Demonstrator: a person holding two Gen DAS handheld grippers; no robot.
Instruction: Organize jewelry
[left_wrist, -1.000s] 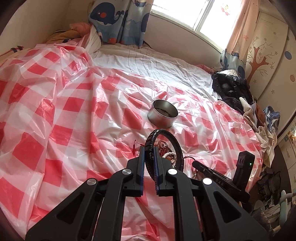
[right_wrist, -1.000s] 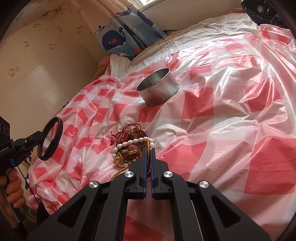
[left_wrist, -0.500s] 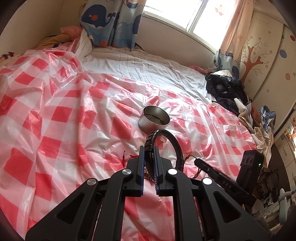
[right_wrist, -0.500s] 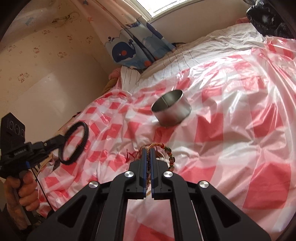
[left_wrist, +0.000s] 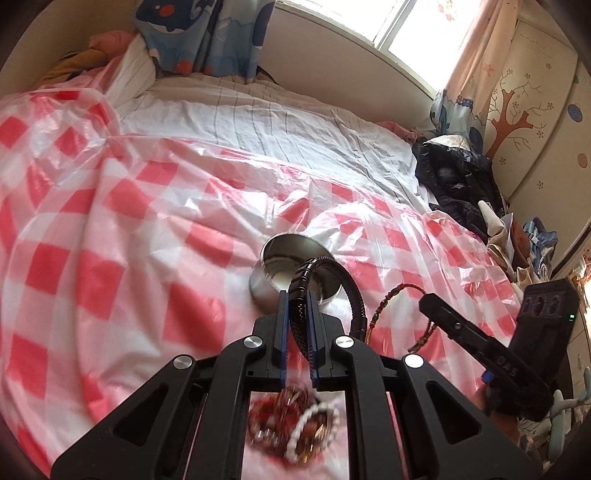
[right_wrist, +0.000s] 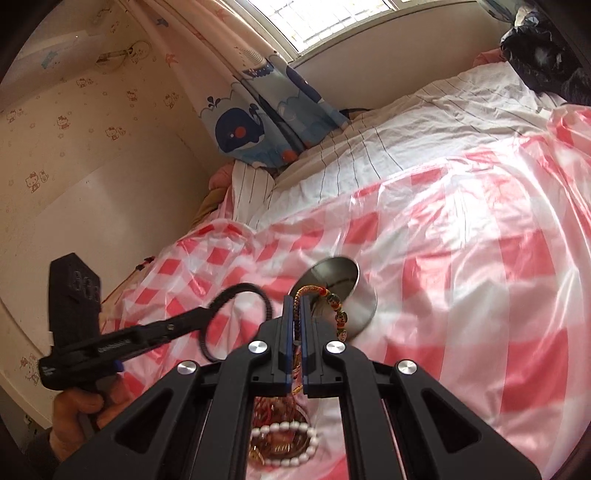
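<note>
The left gripper (left_wrist: 297, 314) is closed on a black braided bracelet (left_wrist: 325, 269), its blue-edged fingers (left_wrist: 282, 325) pinching one side of the loop while the rest arches up and to the right, in line with a round metal tin (left_wrist: 269, 273) beyond it. In the right wrist view the same bracelet (right_wrist: 236, 314) appears as an open ring projecting from the left gripper (right_wrist: 184, 319), whose handle is gripped by the person's left hand (right_wrist: 77, 413) at the lower left. The right gripper (right_wrist: 295, 314) is closed on a braided red-and-gold cord bracelet (right_wrist: 314, 291), from which a string of green and orange beads (right_wrist: 340, 317) hangs to the right of the fingers, in front of the tin (right_wrist: 354, 291). From the left wrist view this cord bracelet (left_wrist: 391, 295) loops out from the tip of the right gripper (left_wrist: 428, 306), just right of the black bracelet. The tin stands upright and open on a red-and-white checked plastic sheet (left_wrist: 129, 240) spread over a bed with a white striped sheet (left_wrist: 277, 122). The jewelry pile (right_wrist: 284, 439), including a white bead bracelet (right_wrist: 291, 428) among red and gold pieces, lies on the plastic sheet below both grippers, partly hidden by their frames and blurred in the left wrist view (left_wrist: 295, 424). A whale-print curtain (right_wrist: 255, 122) hangs beside the window at the head of the bed, and dark clothing (left_wrist: 454, 184) is heaped at the bed's right edge.
</note>
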